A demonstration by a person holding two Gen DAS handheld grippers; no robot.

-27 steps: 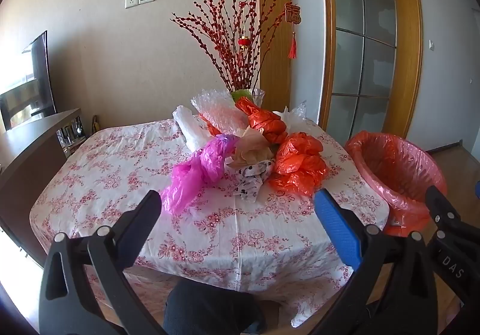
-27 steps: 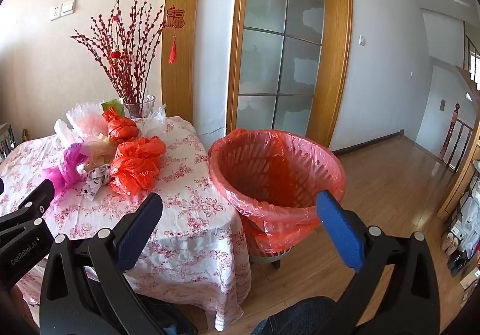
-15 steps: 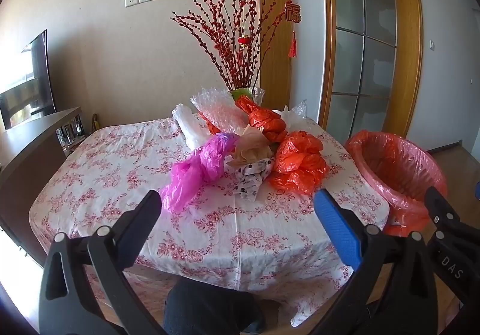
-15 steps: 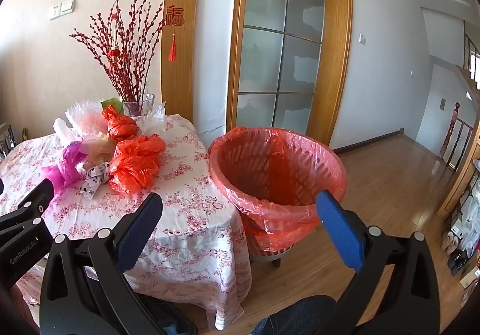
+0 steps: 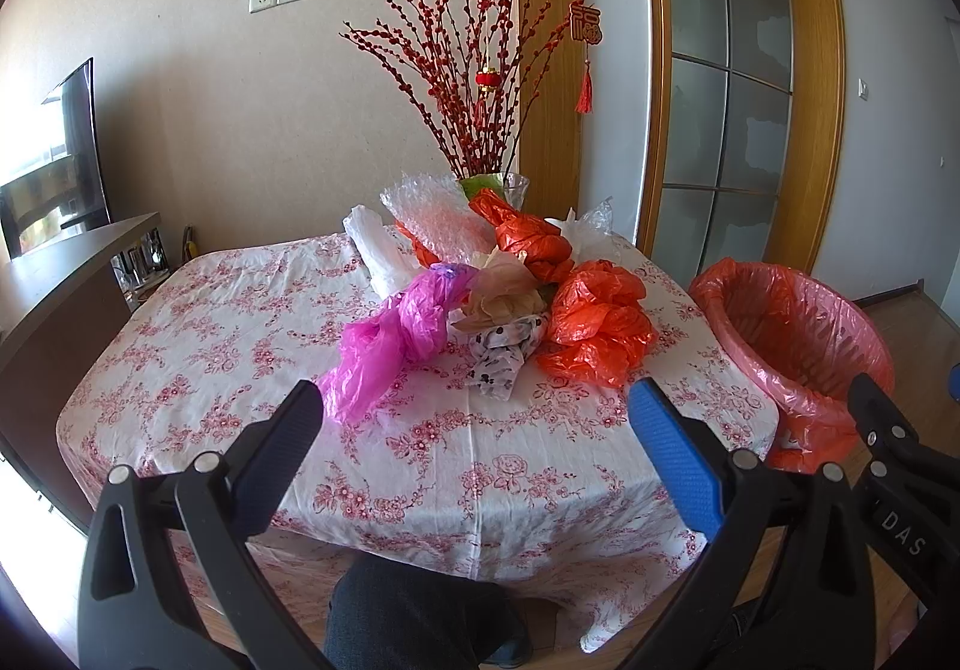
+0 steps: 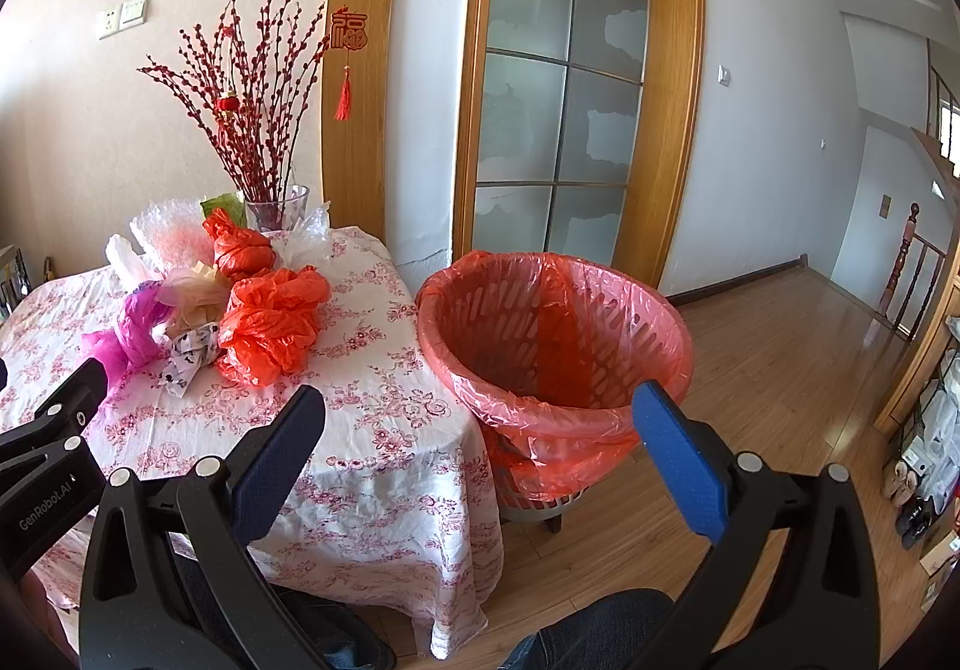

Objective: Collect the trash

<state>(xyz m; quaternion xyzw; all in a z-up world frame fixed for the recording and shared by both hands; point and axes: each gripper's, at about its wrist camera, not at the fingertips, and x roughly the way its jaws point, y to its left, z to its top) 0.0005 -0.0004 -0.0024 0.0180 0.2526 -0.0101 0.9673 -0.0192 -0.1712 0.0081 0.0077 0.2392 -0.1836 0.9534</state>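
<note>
Left view: left gripper (image 5: 474, 418) spread wide, holding nothing, facing crumpled bags (image 5: 498, 292) on table (image 5: 240, 346).
Right view: right gripper (image 6: 477, 418) likewise apart; lined bin (image 6: 555, 364) fully visible.

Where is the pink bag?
In the left wrist view the pink bag lies on the table, at the pile's left end, beside the spotted paper.

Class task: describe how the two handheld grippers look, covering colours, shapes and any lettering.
Both the left gripper and right gripper are black plastic clamp-like frames with silver rivets. Each has one dark pad and one blue pad. White lettering reads "GenRobot.AI" and "DAS".
</note>
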